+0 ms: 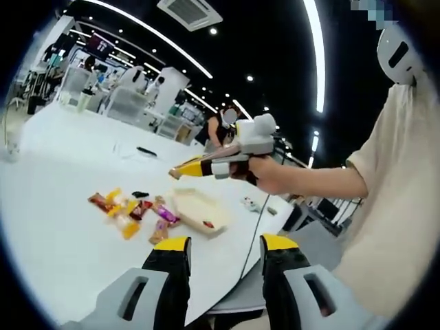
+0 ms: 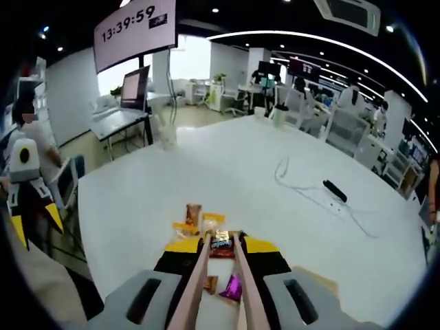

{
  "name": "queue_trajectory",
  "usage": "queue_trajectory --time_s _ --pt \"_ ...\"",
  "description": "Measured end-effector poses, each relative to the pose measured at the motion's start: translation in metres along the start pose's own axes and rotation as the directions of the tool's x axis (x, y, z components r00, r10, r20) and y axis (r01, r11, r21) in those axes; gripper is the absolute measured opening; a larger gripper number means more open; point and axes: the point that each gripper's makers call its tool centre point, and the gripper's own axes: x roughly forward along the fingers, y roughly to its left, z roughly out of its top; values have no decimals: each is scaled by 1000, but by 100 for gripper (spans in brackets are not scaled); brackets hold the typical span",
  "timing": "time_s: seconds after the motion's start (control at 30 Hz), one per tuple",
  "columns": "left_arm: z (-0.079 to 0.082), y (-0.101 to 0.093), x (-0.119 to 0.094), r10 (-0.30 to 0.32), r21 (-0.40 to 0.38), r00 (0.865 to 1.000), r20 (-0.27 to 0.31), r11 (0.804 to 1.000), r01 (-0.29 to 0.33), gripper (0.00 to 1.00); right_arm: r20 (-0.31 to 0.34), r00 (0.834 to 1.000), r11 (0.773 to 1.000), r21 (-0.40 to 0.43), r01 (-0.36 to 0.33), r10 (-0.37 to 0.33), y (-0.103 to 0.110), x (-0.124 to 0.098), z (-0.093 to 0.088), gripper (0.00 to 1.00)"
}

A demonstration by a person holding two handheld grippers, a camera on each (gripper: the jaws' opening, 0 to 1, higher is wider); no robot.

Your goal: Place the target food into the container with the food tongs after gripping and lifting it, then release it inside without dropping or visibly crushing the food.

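The left gripper (image 1: 225,251) is held above the near edge of a white table (image 1: 62,227), its yellow-tipped black jaws standing well apart with nothing between them. Ahead of it on the table lies a scatter of wrapped snacks (image 1: 130,210), and just beside that pile, on its far right side, sits a shallow pale container (image 1: 199,210) with one small red item inside. In the left gripper view the right gripper (image 1: 180,170) is seen raised in the air above and beyond the container, carried by a person's hand (image 1: 265,172); it does not touch the table. In the right gripper view, the right gripper (image 2: 220,242) has its jaws drawn in on a pair of pale food tongs (image 2: 199,282), whose two arms run forward between them. The tong tips pinch a small wrapped candy (image 2: 221,240), lifted clear of the surface. Below and beyond the tips, the remaining wrapped snacks (image 2: 196,218) rest on the table (image 2: 240,179). A black cable and power strip (image 2: 335,190) lie further across the table, well apart from the food.
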Motion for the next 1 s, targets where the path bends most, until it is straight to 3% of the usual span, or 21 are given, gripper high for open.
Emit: queue_trajectory --time_s 1.0 --pt "7 -14 8 -72 52 997 -22 996 73 39 55 991 991 41 124 -126 -38 -51 9 21"
